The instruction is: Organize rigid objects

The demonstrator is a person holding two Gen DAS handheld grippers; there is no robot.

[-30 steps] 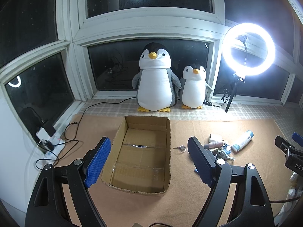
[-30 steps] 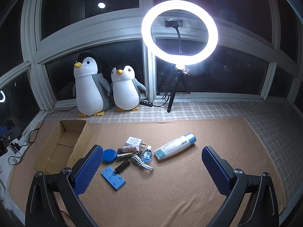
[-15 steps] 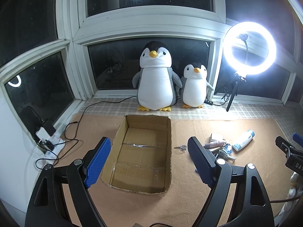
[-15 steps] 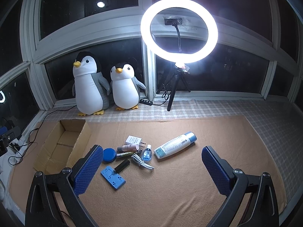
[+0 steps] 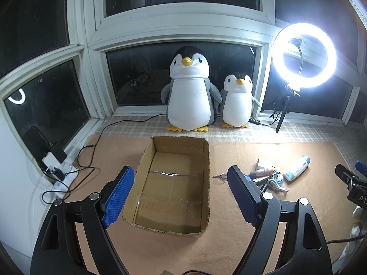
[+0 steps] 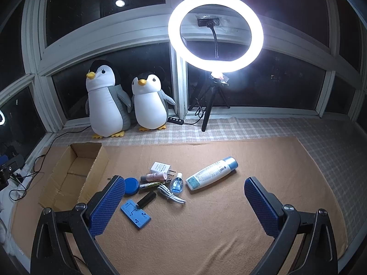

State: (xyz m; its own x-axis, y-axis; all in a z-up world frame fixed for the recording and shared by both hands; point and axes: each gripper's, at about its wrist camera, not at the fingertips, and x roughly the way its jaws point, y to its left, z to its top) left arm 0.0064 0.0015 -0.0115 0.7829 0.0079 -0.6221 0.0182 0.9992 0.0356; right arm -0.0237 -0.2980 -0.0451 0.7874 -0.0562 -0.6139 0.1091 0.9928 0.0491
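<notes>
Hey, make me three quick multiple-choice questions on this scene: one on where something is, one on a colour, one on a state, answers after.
1. The cardboard box lies where, relative to the clutter in the right wrist view?
A. left
B. right
C. underneath

2. The round tin is
A. red
B. blue
C. green

3. The right gripper is
A. shut on the white bottle
B. shut on nothing
C. open

Answers: 1 A, the box sits left of the pile. 2 B, its lid is blue. 3 C, its jaws stand wide apart, holding nothing.
</notes>
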